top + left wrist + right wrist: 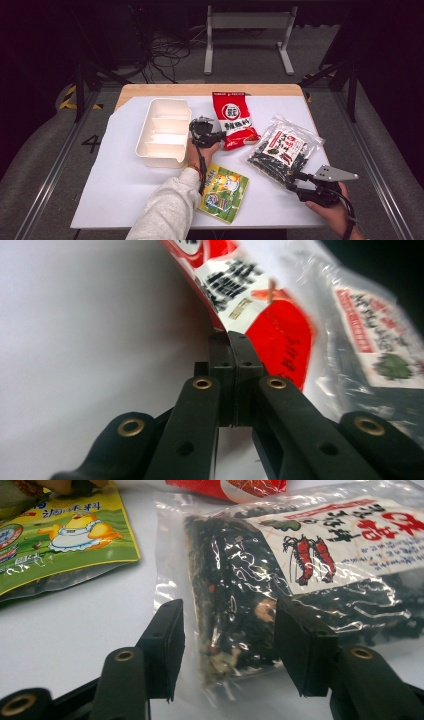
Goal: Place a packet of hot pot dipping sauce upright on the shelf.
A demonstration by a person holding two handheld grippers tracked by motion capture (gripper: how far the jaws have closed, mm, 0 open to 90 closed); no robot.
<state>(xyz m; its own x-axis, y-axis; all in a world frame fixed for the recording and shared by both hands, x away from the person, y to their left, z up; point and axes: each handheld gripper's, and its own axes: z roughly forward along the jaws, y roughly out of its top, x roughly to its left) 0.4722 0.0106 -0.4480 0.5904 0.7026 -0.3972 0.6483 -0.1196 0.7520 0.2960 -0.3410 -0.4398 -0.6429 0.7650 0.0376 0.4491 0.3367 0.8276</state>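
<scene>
A white sheet point(125, 175) covers most of the wooden table point(165, 90). Toward the left of it sits a white plastic tray point(162, 132) with several dividers, lying lengthwise away from the person.

Just right of the tray, the left gripper point(206, 136) is held in the person's left hand point(200, 154), whose grey sleeve point(167, 210) comes in from the bottom edge. In the left gripper view its two black jaws are pressed together with no gap, and their tips point(231, 347) meet right at the lower edge of the red packet point(260, 305); whether that edge is actually pinched between them cannot be told. In the high view the red packet point(232, 120) lies flat beside the tray, its lower left corner at the gripper.

Below the left hand lies a green and yellow packet point(224, 192) printed with a cartoon duck, near the front edge of the sheet.

Farther right lies a clear bag of dark dried food point(282, 150) with a white label showing red shrimp, tilted on the sheet. The right gripper point(294, 181), in the right hand point(332, 210), is at the bag's near corner. In the right gripper view its jaws stand wide apart, one on either side of the bag's end point(235, 625), holding nothing.
</scene>
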